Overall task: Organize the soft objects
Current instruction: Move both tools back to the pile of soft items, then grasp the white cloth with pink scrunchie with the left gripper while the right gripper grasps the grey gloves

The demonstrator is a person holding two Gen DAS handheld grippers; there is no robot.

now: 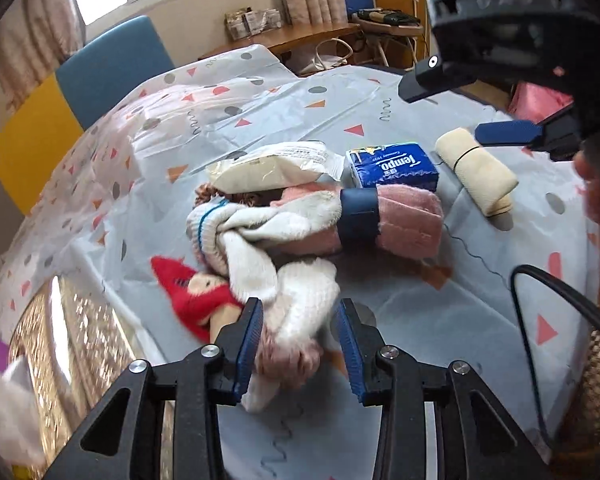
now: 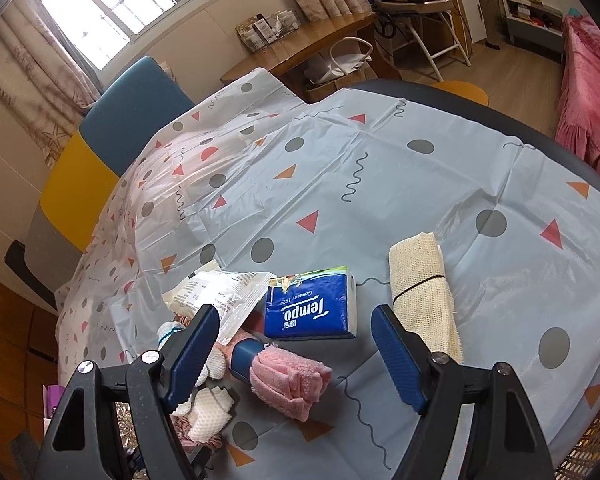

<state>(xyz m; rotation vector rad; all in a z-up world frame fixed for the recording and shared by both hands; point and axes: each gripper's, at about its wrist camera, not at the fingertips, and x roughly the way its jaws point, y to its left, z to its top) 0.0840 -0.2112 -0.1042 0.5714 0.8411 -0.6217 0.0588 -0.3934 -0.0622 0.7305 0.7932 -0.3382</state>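
Patterned tabletop (image 2: pixel 340 184) carries mixed soft goods. Left gripper (image 1: pixel 300 344), jaws apart, straddles a fluffy sock (image 1: pixel 300 304); next, clamp it. Right gripper (image 2: pixel 296 344) hangs agape, empty.

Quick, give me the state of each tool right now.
Left tool: partly open around the white and pink fluffy sock; whether the pads grip it cannot be told.
Right tool: open wide, holding nothing, above the pink rolled towel.
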